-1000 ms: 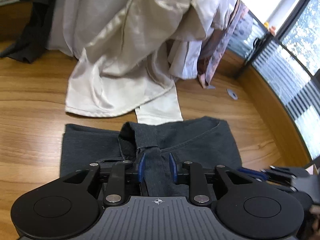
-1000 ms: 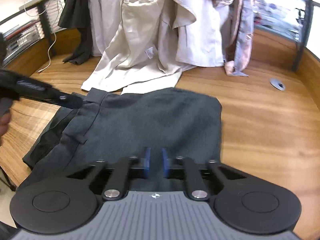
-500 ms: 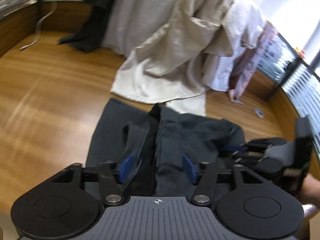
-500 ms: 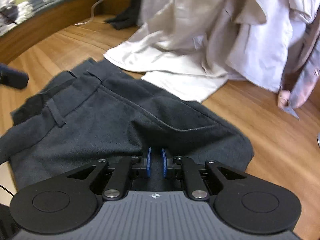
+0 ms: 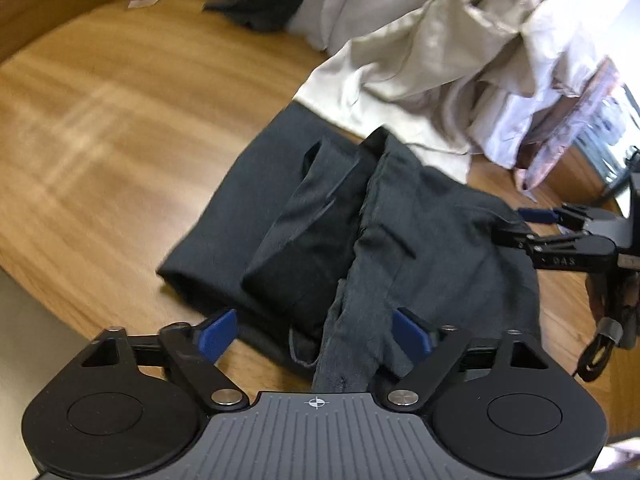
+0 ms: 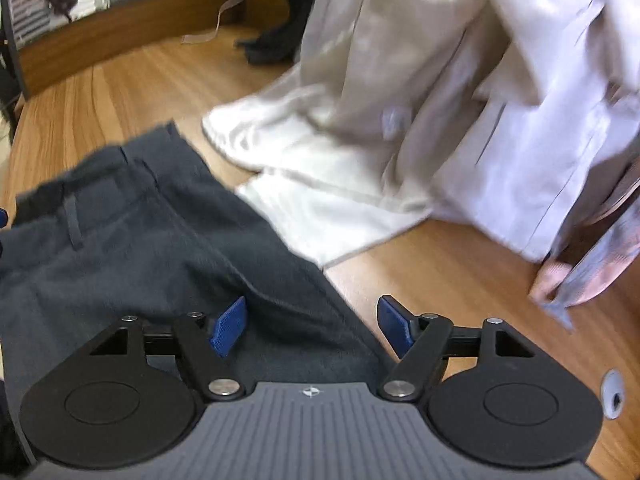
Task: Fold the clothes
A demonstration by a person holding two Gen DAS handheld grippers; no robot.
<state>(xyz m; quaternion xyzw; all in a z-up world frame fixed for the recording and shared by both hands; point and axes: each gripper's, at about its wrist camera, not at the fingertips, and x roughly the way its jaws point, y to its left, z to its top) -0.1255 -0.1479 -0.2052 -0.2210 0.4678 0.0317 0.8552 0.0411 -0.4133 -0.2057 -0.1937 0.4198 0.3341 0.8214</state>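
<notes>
Dark grey trousers [image 5: 420,232] lie folded on the wooden table [image 5: 100,120], waistband and belt loop [image 6: 72,220] showing in the right wrist view. My left gripper [image 5: 316,332] is open, its blue pads spread wide, with a bunched fold of the trousers lying loose between them. My right gripper [image 6: 312,324] is open too, over the trousers' [image 6: 140,272] right edge, gripping nothing. It also appears at the right of the left wrist view as the right gripper [image 5: 560,224], held by a hand.
A heap of cream and white garments [image 5: 440,48] stands right behind the trousers, with a pinkish patterned cloth [image 6: 592,264] at its right. A dark garment [image 5: 264,8] lies at the back. A round grommet [image 6: 614,394] sits in the table at right. The table's front edge [image 5: 52,312] runs near left.
Both grippers have opened wide and let go of the trousers. Both views have swung, and the trousers now lie slack on the table.
</notes>
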